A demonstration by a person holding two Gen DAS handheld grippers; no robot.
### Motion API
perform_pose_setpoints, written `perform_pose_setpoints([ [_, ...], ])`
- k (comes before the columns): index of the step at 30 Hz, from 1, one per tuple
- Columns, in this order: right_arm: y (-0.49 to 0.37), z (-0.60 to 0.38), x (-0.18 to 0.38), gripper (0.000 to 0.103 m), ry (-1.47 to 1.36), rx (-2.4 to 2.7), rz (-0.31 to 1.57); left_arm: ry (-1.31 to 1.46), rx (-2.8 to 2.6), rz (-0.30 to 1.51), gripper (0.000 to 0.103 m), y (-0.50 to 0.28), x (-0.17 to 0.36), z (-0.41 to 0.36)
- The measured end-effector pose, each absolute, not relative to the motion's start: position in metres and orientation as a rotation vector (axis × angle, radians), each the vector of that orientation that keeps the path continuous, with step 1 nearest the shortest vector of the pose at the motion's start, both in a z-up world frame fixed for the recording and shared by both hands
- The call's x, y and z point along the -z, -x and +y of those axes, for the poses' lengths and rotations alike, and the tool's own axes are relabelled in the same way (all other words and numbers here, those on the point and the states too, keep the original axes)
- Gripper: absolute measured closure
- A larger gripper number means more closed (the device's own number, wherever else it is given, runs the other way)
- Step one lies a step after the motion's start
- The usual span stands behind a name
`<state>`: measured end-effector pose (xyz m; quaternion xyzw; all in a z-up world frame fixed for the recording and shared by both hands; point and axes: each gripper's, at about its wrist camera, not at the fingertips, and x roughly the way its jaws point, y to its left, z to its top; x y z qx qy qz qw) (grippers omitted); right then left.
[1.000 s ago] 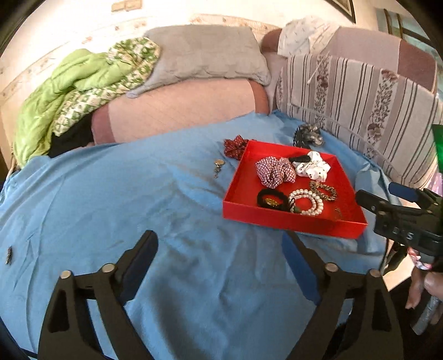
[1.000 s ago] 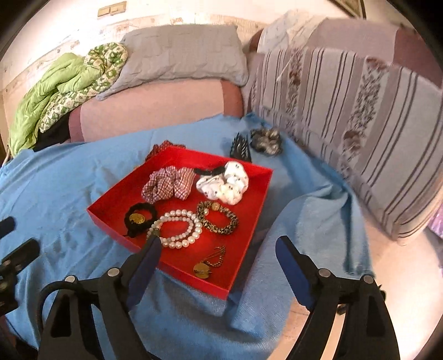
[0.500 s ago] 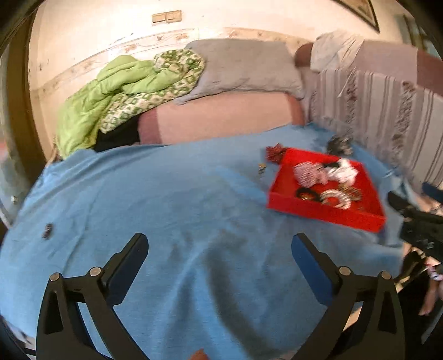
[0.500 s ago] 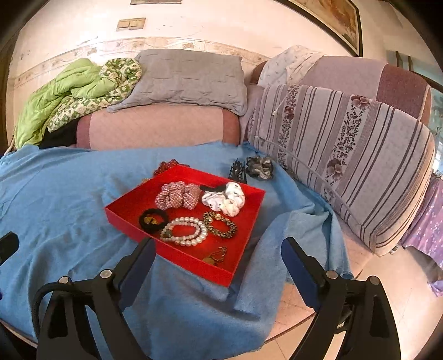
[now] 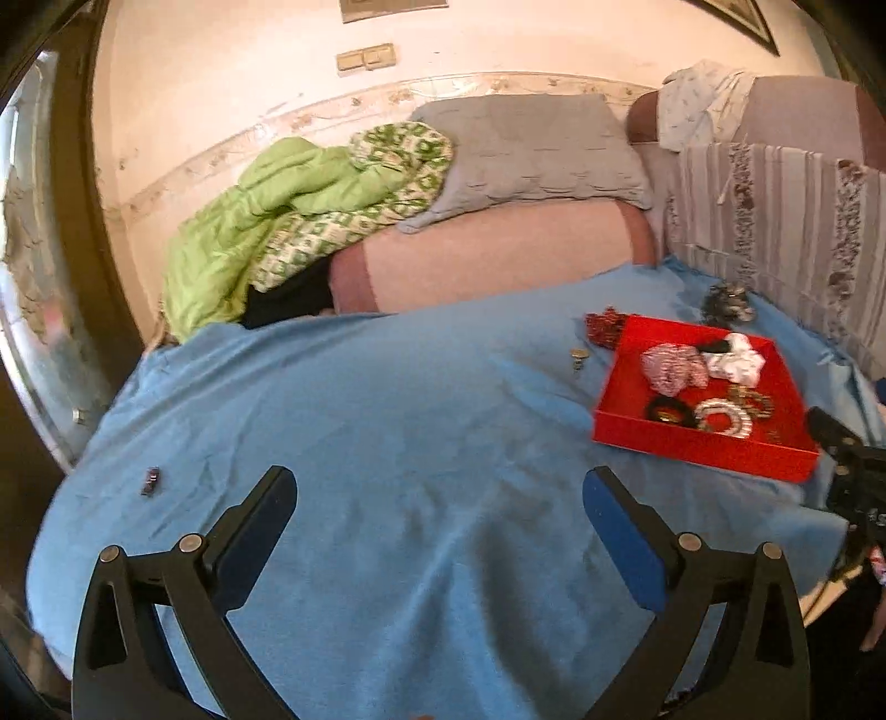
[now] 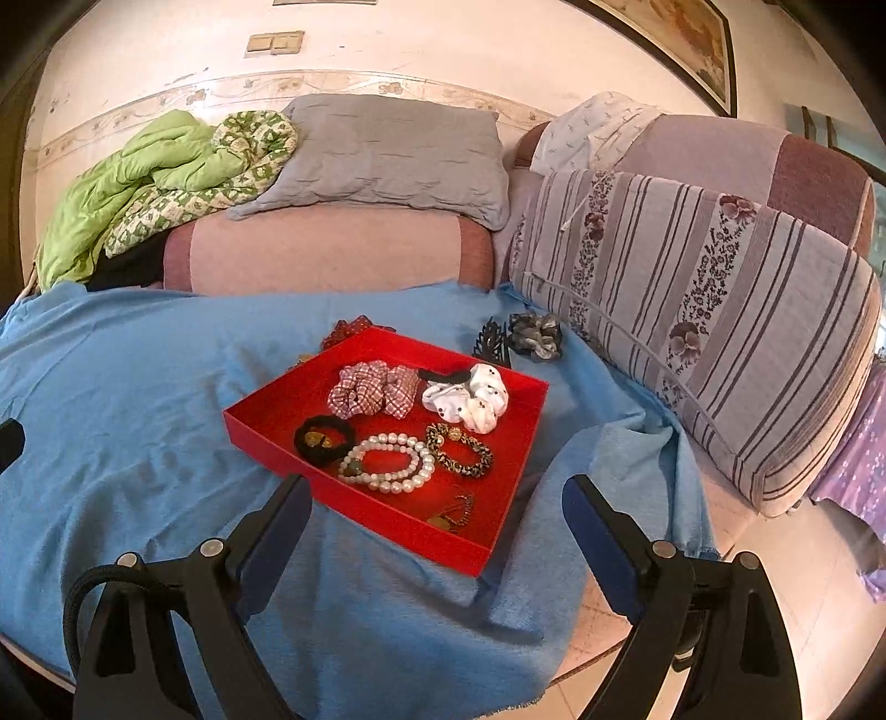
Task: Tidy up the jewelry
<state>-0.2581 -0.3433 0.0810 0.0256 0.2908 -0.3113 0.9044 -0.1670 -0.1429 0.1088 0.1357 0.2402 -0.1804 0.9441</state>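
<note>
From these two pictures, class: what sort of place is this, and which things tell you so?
Most likely a living room in a home. A cushioned sofa with a grey pillow and a green quilt runs along the wall, a framed picture hangs above, and a table under a blue cloth holds a red tray.

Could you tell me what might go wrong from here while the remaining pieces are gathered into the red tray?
1. The red tray sits near the table edge on a rumpled cloth that hangs over; dragging the cloth could tip it.
2. The small dark piece lies far off on the cloth, alone, and is easily overlooked.
3. The pearl bracelet and patterned bracelet touch; dropping more in may tangle them.
</note>
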Motion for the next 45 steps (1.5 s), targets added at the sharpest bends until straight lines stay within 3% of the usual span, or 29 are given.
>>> perform_pose_setpoints([
  [45,0.256,-0.345,-0.078,0.008,-0.06,0.633,0.606,-0.288,0.375,0.524,0.0,0.164,-0.092,-0.149],
])
